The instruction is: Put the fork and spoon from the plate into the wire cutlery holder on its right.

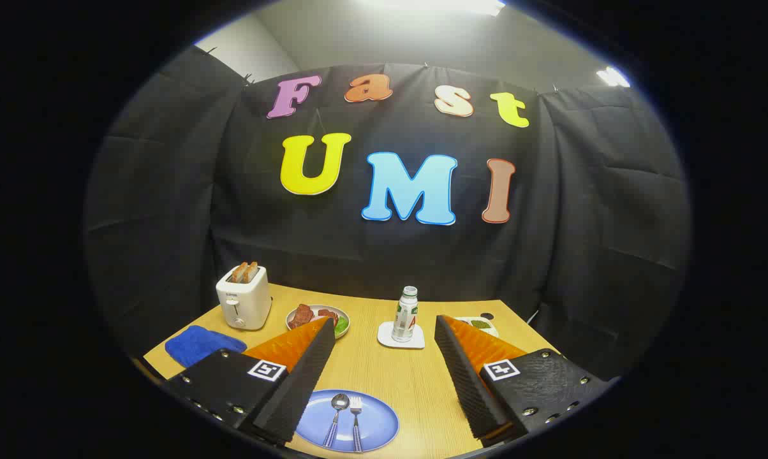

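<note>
My gripper (383, 322) is wide open, fingers spread, nothing between the pads, hanging above the light wooden tabletop (416, 382).

Down between the finger bases, nearer the left finger: round blue plate (374, 433). On it lie the metal spoon with blue-striped handle (335, 417) and the matching metal fork (356, 421), side by side, spoon left of fork, heads pointing away from me, handles toward me. Neither touched by the fingers.

Ahead, between the fingertips: small clear plastic bottle with silver cap (406, 315), upright on a white square coaster (400, 341).

Beyond the left fingertip: small round dish of food, reddish pieces plus something green (314, 313), partly hidden by the finger. Further left, white two-slot toaster (243, 298) with two slices sticking up. In front of the toaster, folded blue cloth (196, 344).

Behind the right fingertip I see a pale object with green on it (483, 325), mostly covered; can't tell what it is. I cannot pick out the wire cutlery holder from here.
</note>
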Available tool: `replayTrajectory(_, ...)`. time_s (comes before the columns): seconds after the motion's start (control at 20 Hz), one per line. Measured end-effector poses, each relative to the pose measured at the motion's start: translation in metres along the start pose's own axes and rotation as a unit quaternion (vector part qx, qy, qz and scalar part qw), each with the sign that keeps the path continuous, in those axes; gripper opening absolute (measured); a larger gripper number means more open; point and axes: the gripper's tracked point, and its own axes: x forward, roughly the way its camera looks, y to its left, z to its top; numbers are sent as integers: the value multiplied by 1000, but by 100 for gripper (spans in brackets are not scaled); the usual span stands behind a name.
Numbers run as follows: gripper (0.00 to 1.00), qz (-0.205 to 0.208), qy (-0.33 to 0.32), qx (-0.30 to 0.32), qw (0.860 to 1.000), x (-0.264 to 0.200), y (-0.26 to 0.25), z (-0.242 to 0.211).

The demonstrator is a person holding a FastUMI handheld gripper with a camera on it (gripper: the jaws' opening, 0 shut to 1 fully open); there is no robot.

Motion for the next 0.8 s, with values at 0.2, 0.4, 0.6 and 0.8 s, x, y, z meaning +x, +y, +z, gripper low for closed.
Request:
replayTrajectory(0.2, 97, 2, 0, -1, 1000, 0, 0, 0)
replayTrajectory(0.4, 97, -5, -10, 0, 1000, 0, -4, 5)
replayTrajectory(0.6, 97, -10, -13, 3, 1000, 2, -6, 7)
replayTrajectory(0.8, 97, -4, 9, 0, 1000, 6, -5, -6)
